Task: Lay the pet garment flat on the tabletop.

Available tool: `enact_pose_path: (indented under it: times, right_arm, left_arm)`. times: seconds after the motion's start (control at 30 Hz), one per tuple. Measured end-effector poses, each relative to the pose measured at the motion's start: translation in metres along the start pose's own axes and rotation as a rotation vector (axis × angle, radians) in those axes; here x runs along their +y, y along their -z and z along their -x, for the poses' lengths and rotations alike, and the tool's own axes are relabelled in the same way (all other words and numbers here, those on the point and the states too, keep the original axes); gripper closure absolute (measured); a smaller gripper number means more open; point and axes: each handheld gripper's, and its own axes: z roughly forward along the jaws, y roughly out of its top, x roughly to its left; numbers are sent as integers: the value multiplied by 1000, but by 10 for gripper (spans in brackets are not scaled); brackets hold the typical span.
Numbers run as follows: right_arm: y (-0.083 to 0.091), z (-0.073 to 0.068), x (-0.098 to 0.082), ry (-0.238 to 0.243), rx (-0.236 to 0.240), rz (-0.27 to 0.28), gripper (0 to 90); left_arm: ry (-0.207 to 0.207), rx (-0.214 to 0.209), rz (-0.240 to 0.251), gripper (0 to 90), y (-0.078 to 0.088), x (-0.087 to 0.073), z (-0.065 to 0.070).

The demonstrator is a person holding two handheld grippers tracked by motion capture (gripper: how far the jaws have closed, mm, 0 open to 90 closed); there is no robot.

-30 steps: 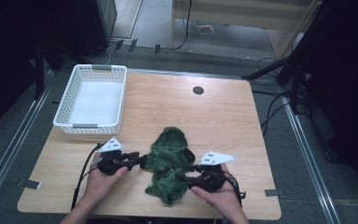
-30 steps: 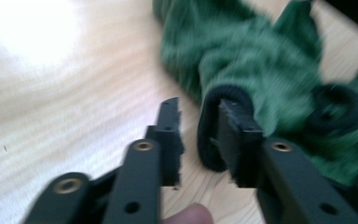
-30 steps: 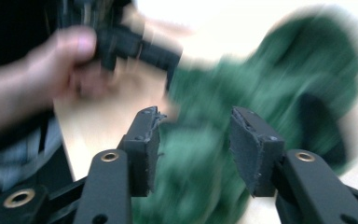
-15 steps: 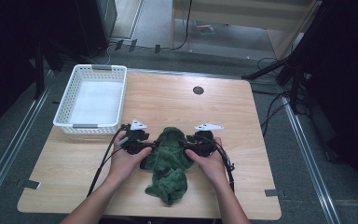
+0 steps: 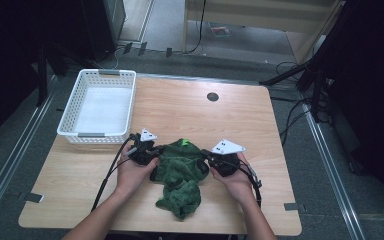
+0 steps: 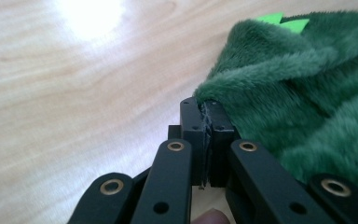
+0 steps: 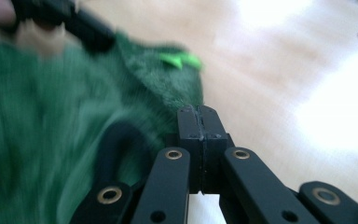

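Your left gripper (image 5: 152,152) has its jaws clamped on a fold at the left edge of the green fleece garment (image 5: 180,172), with pile pinched between the pads in the left gripper view. Your right gripper (image 5: 211,156) shows its jaws pressed together at the garment's right edge; the view is blurred, so you cannot tell for sure whether any cloth sits between them, and it may be gripping nothing.

The garment lies bunched on the wooden surface (image 5: 260,125) near your edge, between your two hands, its lower part trailing toward you in a lump.

The risk lies in the right side: if that hold is only on loose pile, lifting or spreading could let the edge slip free and leave the garment hanging from one corner. The left pinch is also shallow, close to the hem.

The white basket (image 5: 70,125) stands just beside your left gripper, at the far left. Its near wall could catch the cloth or the cable (image 5: 109,172).
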Motion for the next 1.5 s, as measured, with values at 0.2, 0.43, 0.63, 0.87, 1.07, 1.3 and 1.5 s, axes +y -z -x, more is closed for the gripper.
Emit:
enact_pose_path:
  times: [0.2, 0.43, 0.63, 0.87, 1.07, 1.3, 1.5]
  right_arm:
    - [2, -1, -13, 8, 24, -72, 650]
    - [31, 33, 11, -239, 92, 132, 662]
    - [-12, 31, 27, -411, 35, 39, 638]
    - [-34, 6, 11, -325, -13, -75, 642]
    - [-33, -2, 1, -287, 34, -107, 643]
    - [-33, -14, 9, -114, -25, -90, 900]
    - [-36, 7, 29, -213, -116, 14, 780]
  left_arm:
    - [-1, -61, 6, 582, 7, -4, 0]
    - [133, -43, 196, 519, 26, 7, -8]
    - [110, -42, 89, 579, -5, 17, 9]
    - [87, 2, 26, 518, -9, 6, 16]
    - [5, -6, 17, 695, -6, 1, 24]
    - [-47, 7, 71, 896, -2, 7, 26]
    - [20, 71, 92, 713, -10, 28, 9]
